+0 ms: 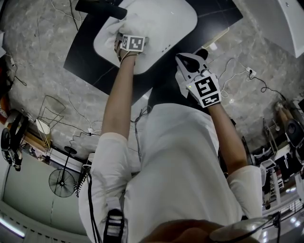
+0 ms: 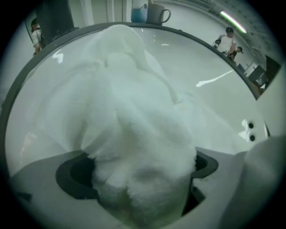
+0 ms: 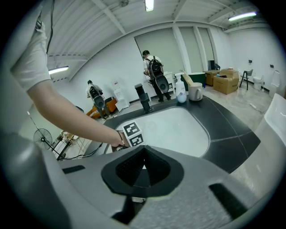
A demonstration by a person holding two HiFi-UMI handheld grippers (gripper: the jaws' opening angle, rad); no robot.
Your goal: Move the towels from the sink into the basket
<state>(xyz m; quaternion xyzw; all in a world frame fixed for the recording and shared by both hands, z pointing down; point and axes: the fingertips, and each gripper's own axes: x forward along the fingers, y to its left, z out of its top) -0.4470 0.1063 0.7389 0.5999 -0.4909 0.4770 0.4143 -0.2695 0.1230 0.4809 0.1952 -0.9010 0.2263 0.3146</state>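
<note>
Head view shows the black counter as the largest surface, with the white sink set into it and the person standing at its near edge. A white towel lies bunched in the basin. In the left gripper view it forms a heap whose main ridge runs from the jaws toward the far rim. The left gripper points steeply down into the sink, directly over this heap. Its jaws stand at full spread, one on each side of the near end of the towel. The cloth fills the gap between them, but the pads do not appear to press on it. The right gripper hangs over the counter beside the sink, well apart from the towel. Its jaws are closed together with nothing between them. The left hand is therefore the nearer one, and the towel lies straight ahead of its jaws with the ridge running along the gripper's line of sight. The next move probably calls for closing the left jaws across the ridge before lifting. A loose fold could slip out if too little cloth is taken. No view shows the basket with certainty. A mug stands behind the far rim, and a faucet rises at the sink's far side.
</note>
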